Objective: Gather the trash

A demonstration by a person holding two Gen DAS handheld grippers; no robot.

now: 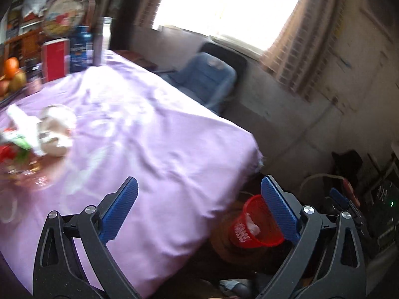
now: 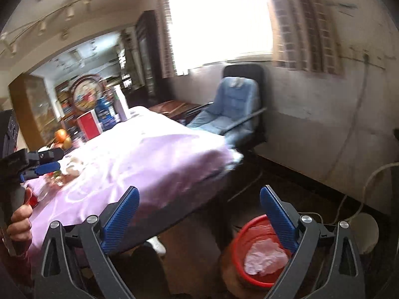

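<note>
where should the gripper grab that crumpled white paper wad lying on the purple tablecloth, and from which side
Probably from above, pinching across the middle of the crumpled white paper wad. It lies low on the purple tablecloth, loose and rounded, with no handle or edge to hook. Red and green wrapper scraps crowd one side; the side toward the bare cloth is free, so bring the open left gripper in over that.

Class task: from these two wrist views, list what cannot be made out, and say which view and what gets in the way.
1. Trash pile on the purple tablecloth, left wrist view: motion blur and the left edge hide what the items are.
2. Red bin, right wrist view: a gripper finger covers part of its rim; only crumpled white waste shows inside.
3. Window, both views: overexposed, nothing outside readable.
4. Under the table, right wrist view: too dark.
</note>
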